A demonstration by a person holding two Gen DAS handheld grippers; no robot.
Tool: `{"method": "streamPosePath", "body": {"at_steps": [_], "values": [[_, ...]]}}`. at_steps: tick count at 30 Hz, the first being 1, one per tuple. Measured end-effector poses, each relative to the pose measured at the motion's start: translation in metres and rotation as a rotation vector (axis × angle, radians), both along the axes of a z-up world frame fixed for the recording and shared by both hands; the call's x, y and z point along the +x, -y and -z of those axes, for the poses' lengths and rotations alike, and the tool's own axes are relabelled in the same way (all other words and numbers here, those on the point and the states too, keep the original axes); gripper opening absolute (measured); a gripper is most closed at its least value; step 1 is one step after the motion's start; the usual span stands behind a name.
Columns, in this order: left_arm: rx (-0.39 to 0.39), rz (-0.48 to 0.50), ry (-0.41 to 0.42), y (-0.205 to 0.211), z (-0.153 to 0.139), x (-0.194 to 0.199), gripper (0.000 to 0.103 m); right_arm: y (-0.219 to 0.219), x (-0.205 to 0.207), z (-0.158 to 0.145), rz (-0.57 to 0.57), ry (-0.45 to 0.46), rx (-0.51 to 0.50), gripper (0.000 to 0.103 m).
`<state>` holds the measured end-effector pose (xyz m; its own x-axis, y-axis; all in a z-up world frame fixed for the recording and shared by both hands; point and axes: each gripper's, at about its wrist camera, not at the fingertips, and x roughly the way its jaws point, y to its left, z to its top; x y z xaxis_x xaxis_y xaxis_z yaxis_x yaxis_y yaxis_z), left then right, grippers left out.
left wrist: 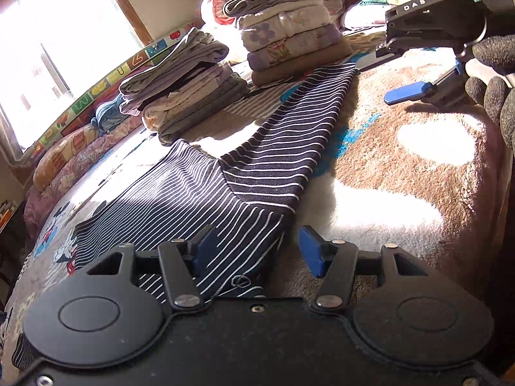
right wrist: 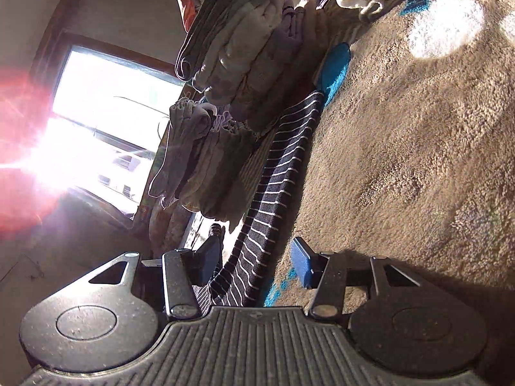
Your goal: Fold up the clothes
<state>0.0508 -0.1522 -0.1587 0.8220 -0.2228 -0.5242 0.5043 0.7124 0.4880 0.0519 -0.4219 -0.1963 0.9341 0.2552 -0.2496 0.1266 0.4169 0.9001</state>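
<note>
1. The striped garment (left wrist: 257,167) lies on the brown fleece blanket (left wrist: 402,167), long axis running away toward the folded stacks (left wrist: 289,32).
2. Left gripper (left wrist: 257,251): fingers spread, garment's near edge between them.
3. Right gripper (right wrist: 257,263): likewise spread, straddling a hem.

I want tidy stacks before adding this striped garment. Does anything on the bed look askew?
Yes: the nearer pile of folded clothes leans, its upper layers slid sideways and overhanging. The taller pile behind it sits straighter. The striped garment lies partly folded on the brown blanket.
</note>
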Motion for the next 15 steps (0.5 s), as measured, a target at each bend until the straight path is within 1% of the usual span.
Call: {"method": "streamPosePath", "body": {"at_steps": [4, 7, 9, 11, 13, 15], "values": [[0.105, 0.06, 0.048, 0.038, 0.012, 0.012, 0.056, 0.004, 0.003, -0.01, -0.009, 0.041, -0.043, 0.051], [0.184, 0.106, 0.084, 0.067, 0.02, 0.02, 0.056, 0.02, -0.001, -0.013, 0.038, 0.067, -0.033, 0.053], [0.22, 0.123, 0.098, 0.083, 0.023, 0.03, 0.056, 0.033, -0.004, -0.011, 0.076, 0.075, -0.012, 0.054], [0.251, 0.136, 0.116, 0.098, 0.025, 0.041, 0.056, 0.044, -0.006, -0.009, 0.132, 0.061, -0.016, 0.054], [0.28, 0.148, 0.133, 0.113, 0.027, 0.051, 0.056, 0.053, -0.01, -0.005, 0.203, 0.028, -0.022, 0.054], [0.304, 0.16, 0.152, 0.126, 0.028, 0.061, 0.056, 0.059, -0.016, 0.002, 0.26, 0.007, -0.007, 0.054]]}}
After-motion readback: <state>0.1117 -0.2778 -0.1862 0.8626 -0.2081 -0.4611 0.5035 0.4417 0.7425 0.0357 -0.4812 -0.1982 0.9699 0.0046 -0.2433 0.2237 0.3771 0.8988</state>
